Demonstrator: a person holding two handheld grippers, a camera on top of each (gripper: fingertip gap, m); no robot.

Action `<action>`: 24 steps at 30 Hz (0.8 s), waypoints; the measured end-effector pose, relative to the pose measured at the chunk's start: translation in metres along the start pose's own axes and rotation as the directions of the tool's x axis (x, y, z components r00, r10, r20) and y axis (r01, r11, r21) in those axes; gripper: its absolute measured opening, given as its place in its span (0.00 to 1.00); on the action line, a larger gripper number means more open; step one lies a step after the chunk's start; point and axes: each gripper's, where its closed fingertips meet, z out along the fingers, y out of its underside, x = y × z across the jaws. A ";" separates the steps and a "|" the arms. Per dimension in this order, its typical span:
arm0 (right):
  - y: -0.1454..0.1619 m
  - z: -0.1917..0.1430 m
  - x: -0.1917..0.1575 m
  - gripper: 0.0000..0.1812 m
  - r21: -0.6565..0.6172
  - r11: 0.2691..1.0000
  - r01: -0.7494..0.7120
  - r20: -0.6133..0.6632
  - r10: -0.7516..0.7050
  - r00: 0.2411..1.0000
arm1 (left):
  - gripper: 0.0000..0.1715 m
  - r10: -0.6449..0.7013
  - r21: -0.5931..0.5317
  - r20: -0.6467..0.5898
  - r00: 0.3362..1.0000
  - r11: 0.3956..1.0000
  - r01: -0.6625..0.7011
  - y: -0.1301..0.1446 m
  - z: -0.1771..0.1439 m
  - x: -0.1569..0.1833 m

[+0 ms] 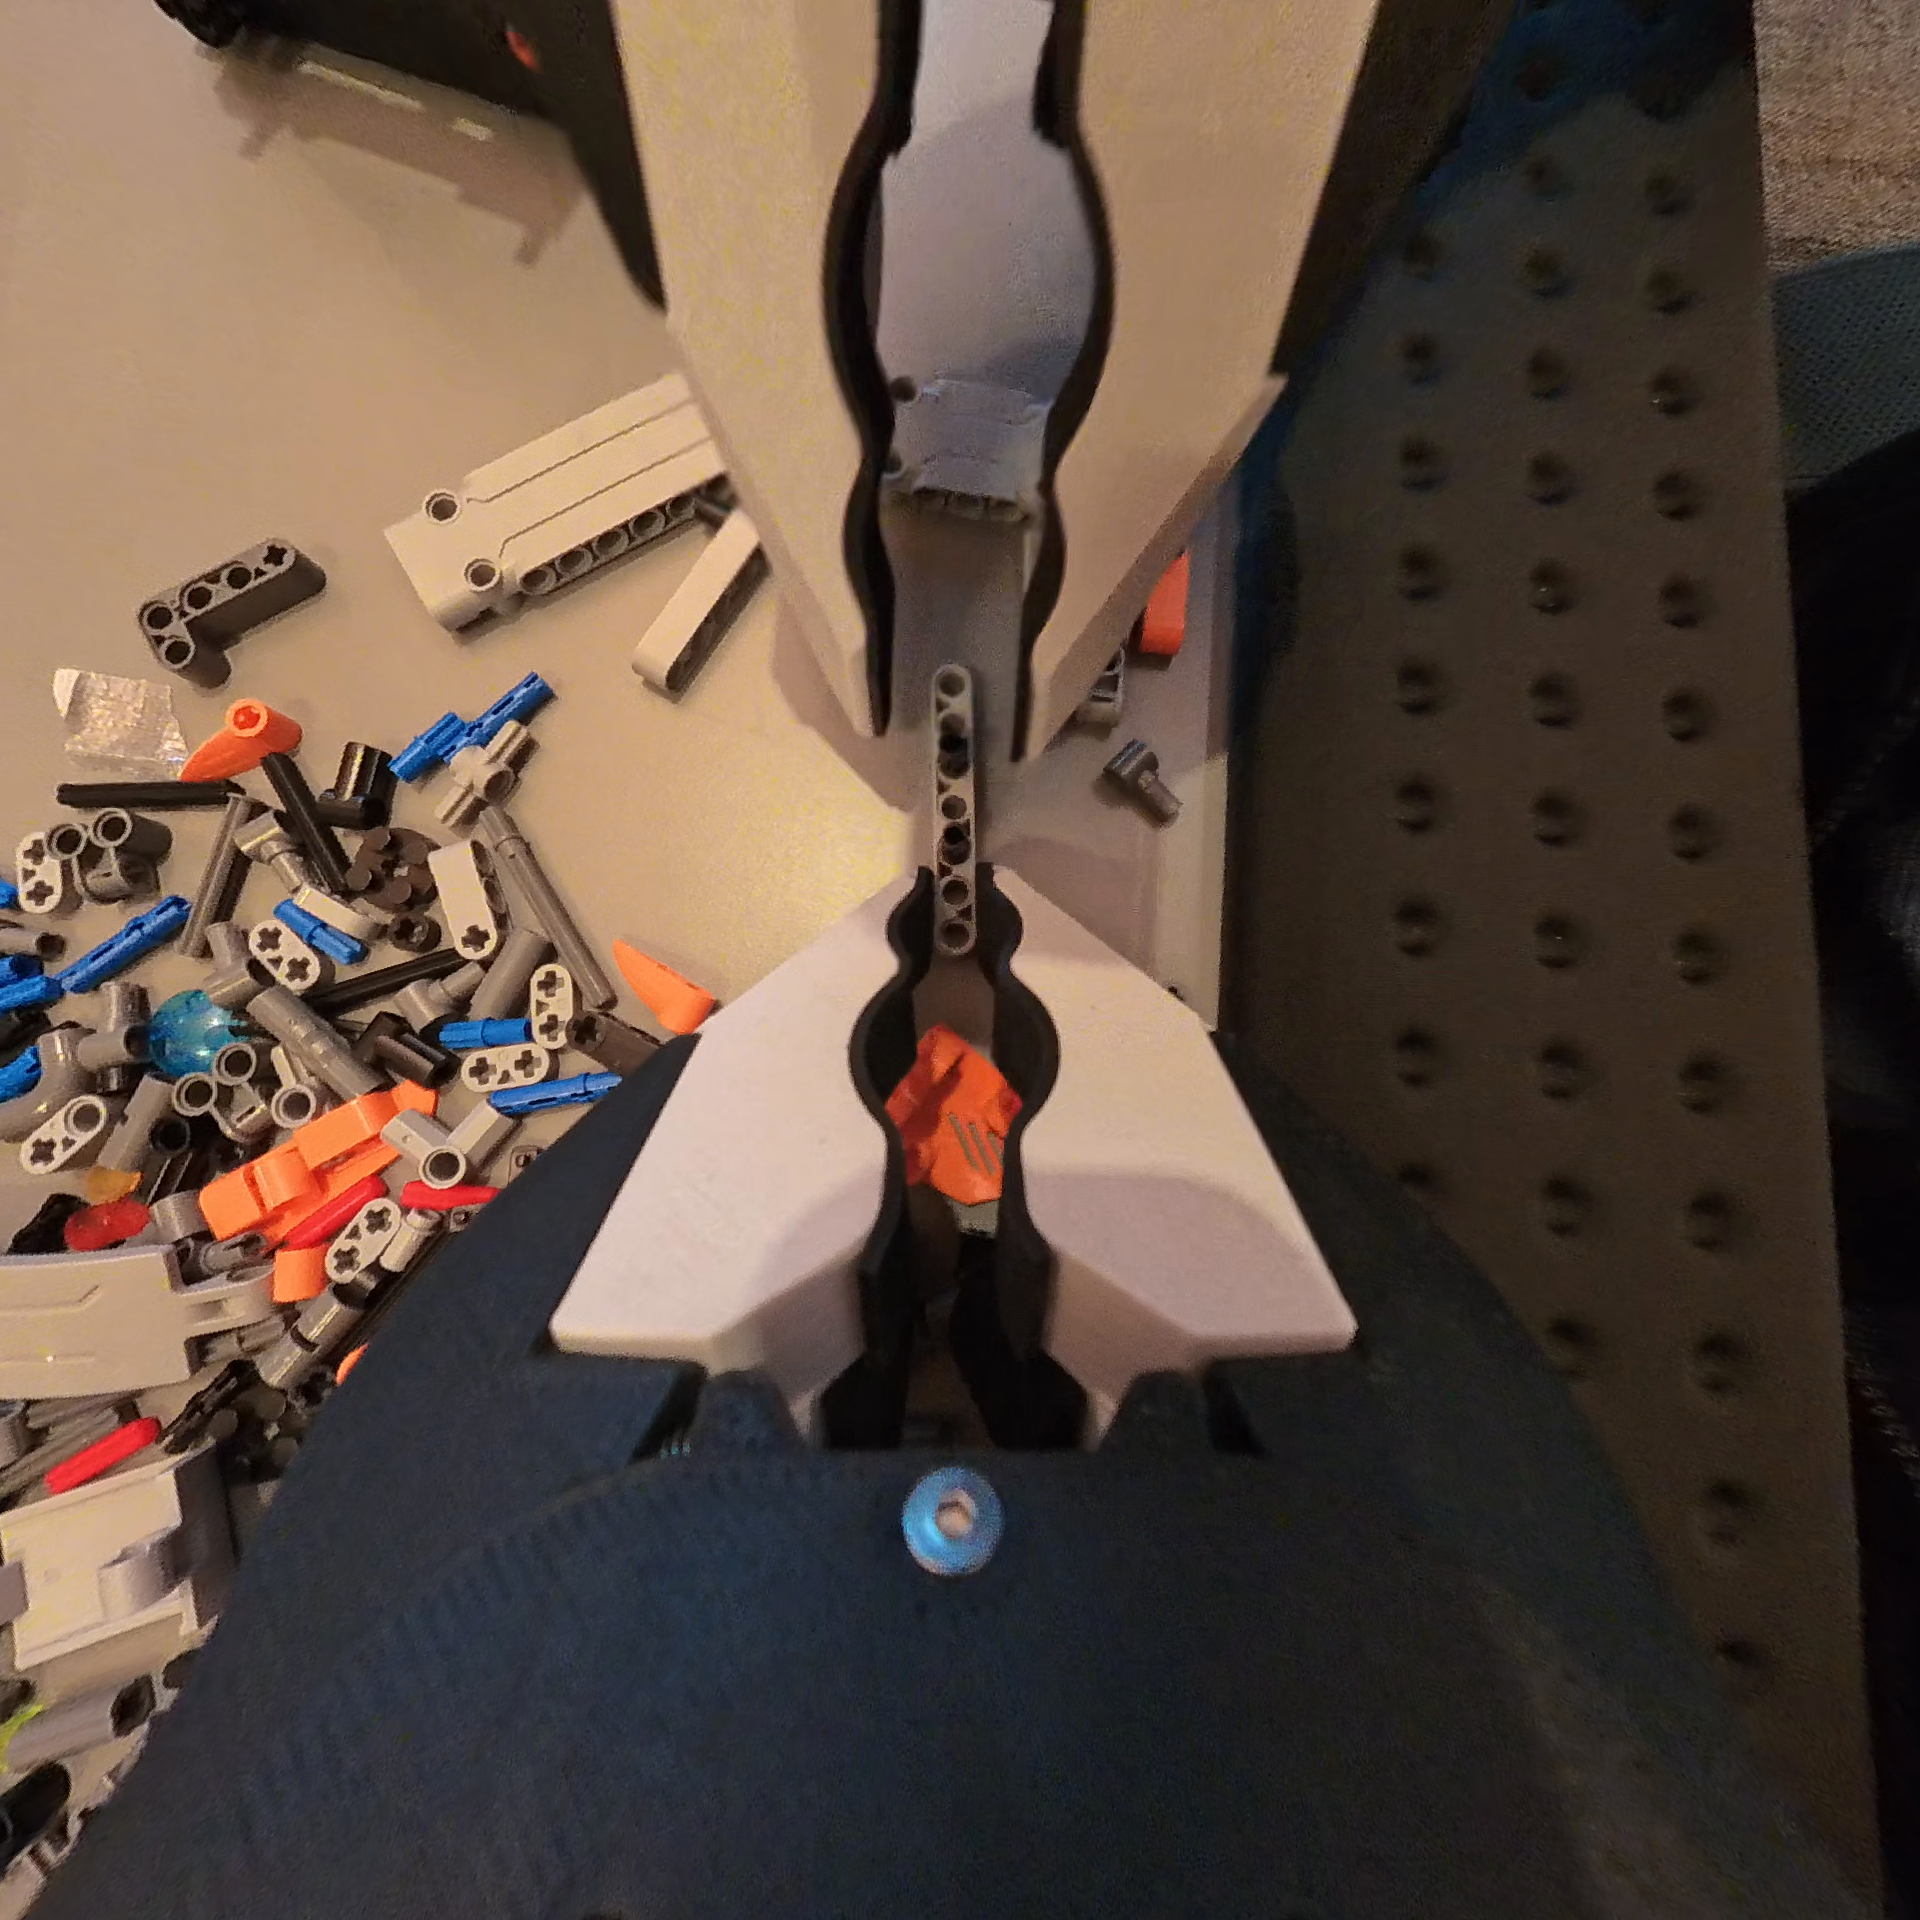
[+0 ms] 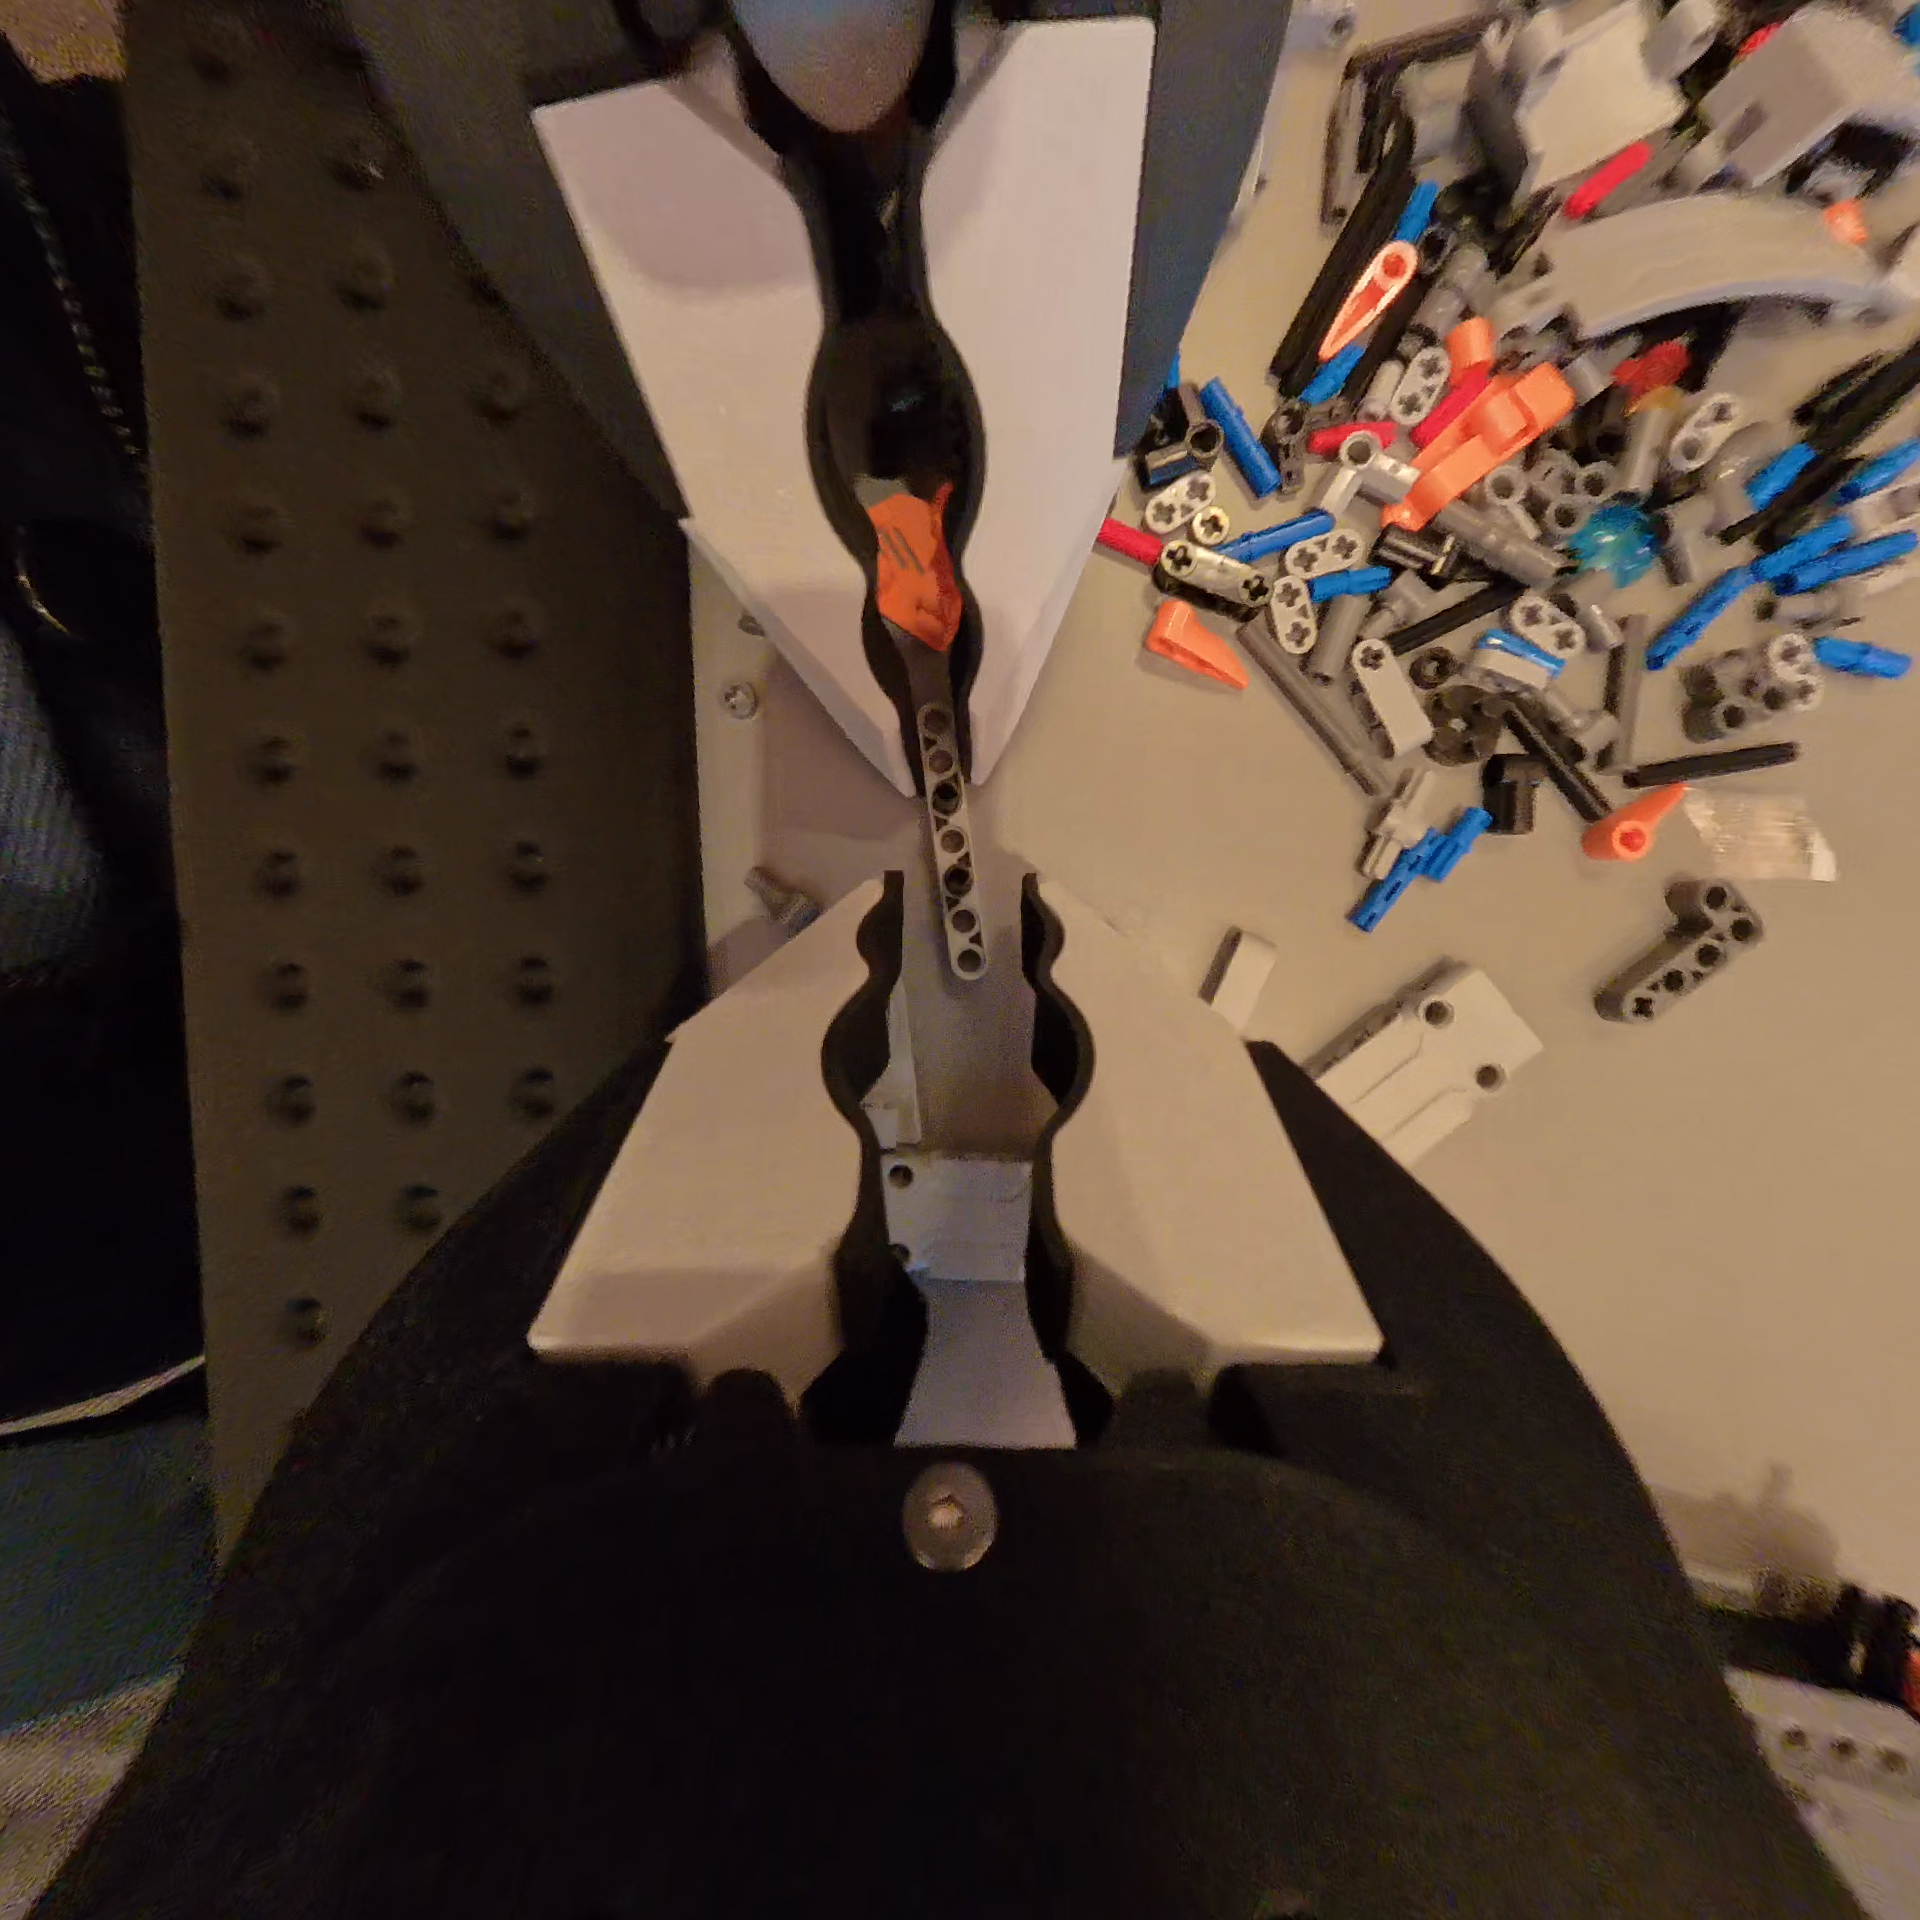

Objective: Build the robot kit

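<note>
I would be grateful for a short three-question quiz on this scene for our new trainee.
1. True or false: the right gripper is clamped shut on the grey holed beam.
2. What colour is the part lodged between the fingers of the left gripper, behind the beam? A blue, B orange, C red.
3. Fill in: in the left wrist view, the pile of loose parts lies to the ___ of the left gripper.

Key: 1 false, its jaws stand open on either side of the beam's end; 2 B; 3 left.
</note>
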 end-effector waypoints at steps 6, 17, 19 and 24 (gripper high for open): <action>-0.006 -0.020 -0.002 0.16 0.022 0.982 0.190 -0.269 -0.177 0.947 | 0.03 -0.084 0.076 -0.130 0.988 0.993 0.094 -0.018 -0.004 0.011; -0.003 -0.022 0.009 0.09 -0.223 0.900 0.373 -0.444 -0.435 0.783 | 0.03 -0.278 0.153 -0.363 0.889 0.923 0.352 -0.039 -0.021 0.007; -0.001 -0.021 0.009 0.08 -0.236 0.905 0.354 -0.433 -0.424 0.795 | 0.03 -0.282 0.148 -0.370 0.885 0.923 0.356 -0.040 -0.021 0.007; -0.006 -0.030 0.010 0.09 -0.136 0.952 0.275 -0.449 -0.307 0.840 | 0.03 -0.294 0.177 -0.393 0.871 0.906 0.385 -0.046 -0.026 0.005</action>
